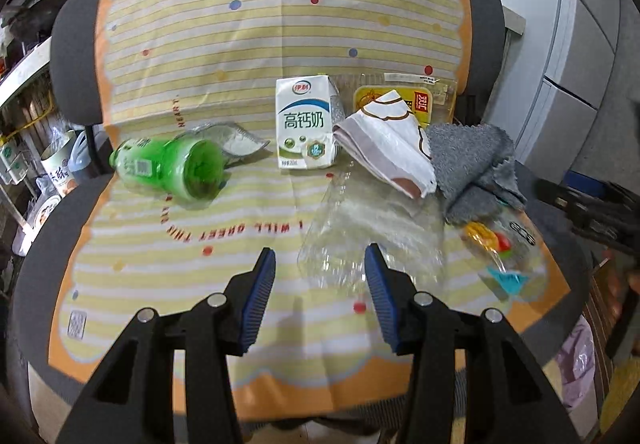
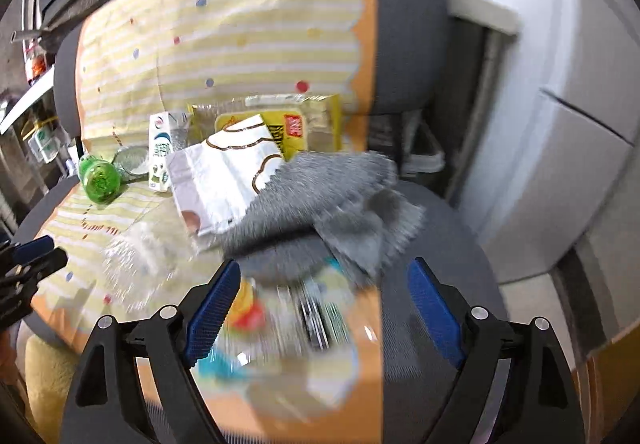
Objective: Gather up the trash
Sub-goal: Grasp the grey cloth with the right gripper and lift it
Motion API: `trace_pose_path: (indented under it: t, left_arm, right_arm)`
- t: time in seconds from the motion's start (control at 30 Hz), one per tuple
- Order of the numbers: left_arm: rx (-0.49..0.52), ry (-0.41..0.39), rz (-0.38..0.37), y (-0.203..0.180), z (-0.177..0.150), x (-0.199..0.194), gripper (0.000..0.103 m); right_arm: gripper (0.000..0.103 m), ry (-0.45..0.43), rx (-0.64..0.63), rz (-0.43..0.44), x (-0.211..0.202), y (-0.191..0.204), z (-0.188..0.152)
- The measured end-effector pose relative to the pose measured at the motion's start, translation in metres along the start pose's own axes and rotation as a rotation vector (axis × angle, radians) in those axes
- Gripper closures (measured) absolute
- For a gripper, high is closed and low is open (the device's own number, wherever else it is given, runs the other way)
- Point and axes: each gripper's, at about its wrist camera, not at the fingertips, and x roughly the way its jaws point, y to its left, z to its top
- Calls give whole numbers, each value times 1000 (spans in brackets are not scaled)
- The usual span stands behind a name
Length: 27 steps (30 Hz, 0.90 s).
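Note:
Trash lies on a striped cloth (image 1: 248, 44) over a grey chair seat. A green bottle (image 1: 168, 166) lies on its side at left, a white milk carton (image 1: 306, 122) stands in the middle, and a clear crushed bottle (image 1: 376, 228) lies in front of it. A white paper bag (image 1: 394, 148), a yellow tray (image 1: 404, 100), a grey towel (image 1: 476, 164) and a clear colourful wrapper (image 1: 500, 256) are at right. My left gripper (image 1: 322, 284) is open, just before the clear bottle. My right gripper (image 2: 324, 308) is open over the blurred wrapper (image 2: 288, 324).
A silver foil pouch (image 1: 234, 140) lies behind the green bottle. White cabinets (image 1: 580, 56) stand to the right of the chair. Shelves with clutter (image 1: 36, 148) are at left. A pink bag (image 1: 576, 360) hangs below the seat at right.

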Motion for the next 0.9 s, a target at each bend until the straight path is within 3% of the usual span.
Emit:
trace_pose_path:
  t: [0.2, 0.4, 0.57, 0.6, 0.67, 0.9]
  left_arm:
    - [3, 1, 12, -2, 23, 32, 58]
    - [9, 21, -1, -4, 30, 54, 58]
    - [2, 40, -3, 2, 19, 53, 58]
    - [-3, 45, 1, 4, 18, 51, 58]
    - [-15, 49, 6, 9, 14, 44, 58]
    - [9, 11, -17, 4, 8, 9, 50]
  right_arm:
    - [17, 83, 70, -51, 68, -9, 32]
    - [18, 173, 7, -44, 106, 3, 39]
    - [55, 205, -84, -86, 116, 11, 30]
    - [71, 203, -89, -92, 114, 10, 30]
    - [85, 183, -77, -78, 103, 7, 32]
    - [86, -147, 66, 1, -42, -15, 47]
